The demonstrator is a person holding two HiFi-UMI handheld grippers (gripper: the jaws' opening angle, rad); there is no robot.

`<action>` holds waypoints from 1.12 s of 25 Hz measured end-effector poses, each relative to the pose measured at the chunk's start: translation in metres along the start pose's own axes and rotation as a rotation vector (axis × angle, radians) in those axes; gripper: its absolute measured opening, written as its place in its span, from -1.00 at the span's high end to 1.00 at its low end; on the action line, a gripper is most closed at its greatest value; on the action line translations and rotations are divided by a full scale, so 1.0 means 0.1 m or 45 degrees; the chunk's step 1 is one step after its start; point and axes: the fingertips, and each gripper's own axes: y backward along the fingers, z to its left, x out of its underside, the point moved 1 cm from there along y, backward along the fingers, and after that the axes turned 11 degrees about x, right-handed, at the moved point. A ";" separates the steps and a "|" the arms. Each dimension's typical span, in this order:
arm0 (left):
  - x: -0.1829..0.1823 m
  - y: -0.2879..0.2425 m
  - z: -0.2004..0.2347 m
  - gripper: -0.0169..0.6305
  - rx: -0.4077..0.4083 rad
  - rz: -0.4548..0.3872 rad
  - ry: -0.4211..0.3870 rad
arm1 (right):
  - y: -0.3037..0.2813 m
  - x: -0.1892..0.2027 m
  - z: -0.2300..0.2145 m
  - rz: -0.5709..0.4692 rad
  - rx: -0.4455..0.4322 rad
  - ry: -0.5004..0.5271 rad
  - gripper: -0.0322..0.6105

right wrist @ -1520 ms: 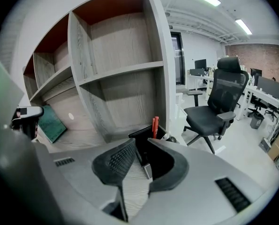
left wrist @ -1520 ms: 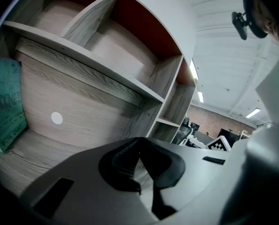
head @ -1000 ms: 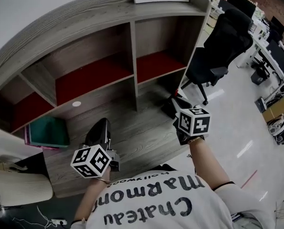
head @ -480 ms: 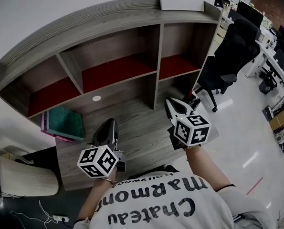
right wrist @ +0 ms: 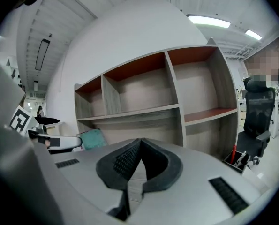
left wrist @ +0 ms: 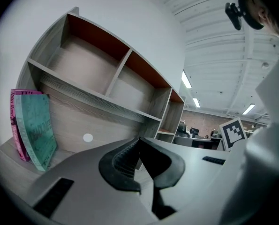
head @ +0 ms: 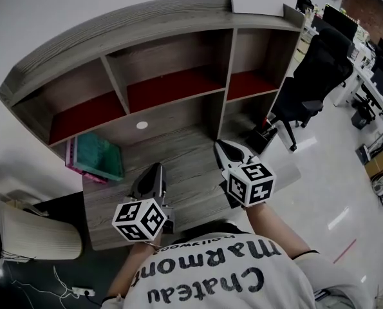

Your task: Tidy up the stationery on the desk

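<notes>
A teal book and a pink book [head: 96,159] lean upright at the desk's far left, under the shelf unit; they also show as books [left wrist: 35,129] in the left gripper view. A black pen holder [head: 266,136] with pens stands at the desk's right end, seen as the pen holder [right wrist: 236,159] in the right gripper view. My left gripper [head: 156,167] hovers over the front of the wooden desk [head: 188,172], shut and empty, its tips [left wrist: 139,138] touching. My right gripper [head: 219,145] hangs over the desk's right part, also shut on nothing, tips [right wrist: 140,140] together.
A wooden shelf unit [head: 172,76] with red-lined compartments rises at the back of the desk. A black office chair [head: 313,63] stands to the right on the floor. A pale chair [head: 37,234] sits at the left. More desks fill the far right.
The head view has swung, so the shelf unit and books sit further right in the picture. Both grippers stay shut over the desk's front, the right one drawn slightly inward.
</notes>
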 end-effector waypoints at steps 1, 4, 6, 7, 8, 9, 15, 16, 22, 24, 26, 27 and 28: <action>0.02 0.03 0.00 0.90 -0.001 0.003 0.004 | 0.02 0.03 0.03 0.009 -0.002 0.006 0.87; 0.05 0.10 0.01 0.90 -0.002 0.006 0.010 | 0.06 0.11 0.09 0.034 -0.008 0.024 0.87; 0.06 0.12 0.02 0.90 -0.004 0.005 0.016 | 0.08 0.14 0.11 0.044 -0.008 0.027 0.87; 0.06 0.12 0.02 0.90 -0.004 0.005 0.019 | 0.09 0.15 0.11 0.047 -0.008 0.024 0.87; 0.07 0.13 0.02 0.90 -0.005 0.005 0.020 | 0.09 0.15 0.11 0.050 -0.007 0.022 0.87; 0.07 0.13 0.02 0.90 -0.005 0.005 0.021 | 0.10 0.16 0.11 0.051 -0.007 0.020 0.87; 0.13 0.13 0.01 0.90 -0.019 0.000 0.028 | 0.14 0.22 0.06 0.063 -0.014 0.014 0.87; 0.14 0.13 0.01 0.90 -0.023 -0.002 0.032 | 0.13 0.23 0.06 0.068 -0.017 0.017 0.87; 0.17 0.08 0.00 0.90 -0.029 -0.004 0.048 | 0.12 0.25 -0.01 0.087 -0.022 0.028 0.87; 0.16 0.06 -0.01 0.90 -0.028 -0.006 0.048 | 0.11 0.25 -0.03 0.090 -0.022 0.030 0.87; 0.16 0.06 -0.01 0.90 -0.029 -0.007 0.050 | 0.11 0.25 -0.04 0.093 -0.022 0.032 0.87; 0.16 0.06 -0.01 0.90 -0.030 -0.008 0.051 | 0.11 0.25 -0.04 0.095 -0.023 0.033 0.87; 0.16 0.05 -0.02 0.90 -0.031 -0.009 0.052 | 0.11 0.25 -0.05 0.097 -0.023 0.034 0.87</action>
